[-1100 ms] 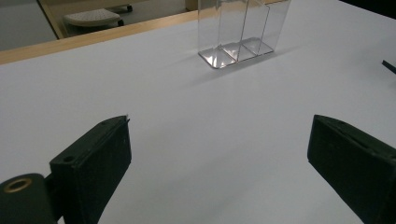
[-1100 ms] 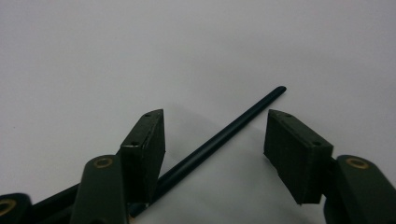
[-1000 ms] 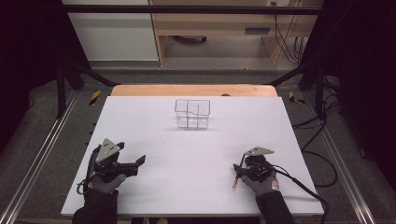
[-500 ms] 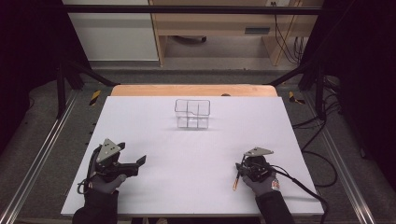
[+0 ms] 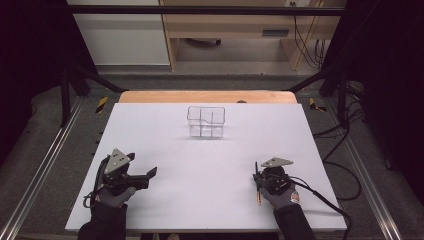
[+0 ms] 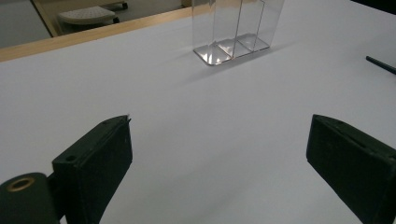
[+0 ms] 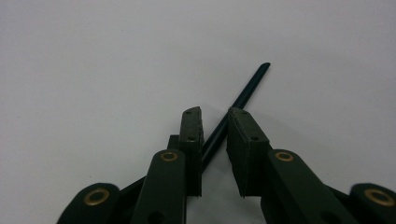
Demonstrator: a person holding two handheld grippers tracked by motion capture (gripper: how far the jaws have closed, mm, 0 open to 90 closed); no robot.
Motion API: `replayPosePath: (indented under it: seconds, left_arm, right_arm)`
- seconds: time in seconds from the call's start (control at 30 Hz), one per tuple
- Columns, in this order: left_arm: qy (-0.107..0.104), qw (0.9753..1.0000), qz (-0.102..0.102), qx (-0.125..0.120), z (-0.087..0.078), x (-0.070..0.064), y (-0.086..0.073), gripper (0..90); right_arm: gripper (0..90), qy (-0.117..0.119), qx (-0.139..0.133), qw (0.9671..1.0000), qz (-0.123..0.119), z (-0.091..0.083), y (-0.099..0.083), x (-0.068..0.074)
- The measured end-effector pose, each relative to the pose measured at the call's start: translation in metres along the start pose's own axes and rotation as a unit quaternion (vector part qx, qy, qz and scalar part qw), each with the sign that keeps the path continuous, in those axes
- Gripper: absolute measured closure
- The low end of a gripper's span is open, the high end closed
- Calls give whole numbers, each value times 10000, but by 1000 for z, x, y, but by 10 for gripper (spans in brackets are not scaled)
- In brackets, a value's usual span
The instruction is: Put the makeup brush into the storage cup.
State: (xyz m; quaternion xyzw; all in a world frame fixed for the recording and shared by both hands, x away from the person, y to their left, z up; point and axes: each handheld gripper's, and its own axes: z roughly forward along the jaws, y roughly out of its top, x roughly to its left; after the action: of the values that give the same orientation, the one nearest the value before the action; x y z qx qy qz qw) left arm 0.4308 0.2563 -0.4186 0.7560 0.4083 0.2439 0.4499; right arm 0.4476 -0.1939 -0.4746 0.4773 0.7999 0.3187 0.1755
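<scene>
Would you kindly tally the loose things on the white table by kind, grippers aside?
Clear plastic organizer: 1
Dark pencil: 1, lying between the right gripper's fingers
Total: 2

Both hands wear dark grey gloves below black sleeves. Each black tool, left (image 5: 150,172) and right (image 5: 256,170), carries a grey three-cornered plate, brass-ringed rivets and a trailing black cable.

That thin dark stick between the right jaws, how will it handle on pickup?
The stick looks straight, so probably stiff. It is slim and likely light. Its round shaft may roll or pivot in the right gripper, whose jaws sit close around it, crossing it at an angle.
</scene>
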Motion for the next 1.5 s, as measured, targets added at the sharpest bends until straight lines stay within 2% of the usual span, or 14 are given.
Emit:
replayPosePath:
  seconds: [0.37, 1.07, 1.17, 1.2, 1.3, 1.47, 1.5]
  left_arm:
    - [-28, 10000, 22, 19, 1, -1, 0, 64]
    - [-57, 10000, 44, 67, 3, -1, -1, 65]
    - [-56, 9999, 45, 80, 3, -1, -1, 65]
    - [-54, 9999, 49, 81, 3, -1, -1, 65]
    - [-56, 9999, 52, 81, 3, -2, -1, 65]
    - [-47, 9999, 49, 81, 3, -1, 0, 65]
    - [-52, 9999, 43, 81, 3, -1, 0, 65]
  right_arm:
    - [815, 84, -13, 10000, -17, 0, 1, -1]
    - [837, 183, 46, 9997, -150, 1, 4, -4]
    - [824, 206, 52, 9997, -156, 2, 4, -4]
    - [747, 213, 32, 9997, -147, 2, 4, -4]
    - [730, 159, 45, 9997, -190, 2, 4, -5]
    - [680, 177, 37, 9997, -162, -6, 8, -6]
    - [663, 102, 89, 9997, -214, -11, 11, -7]
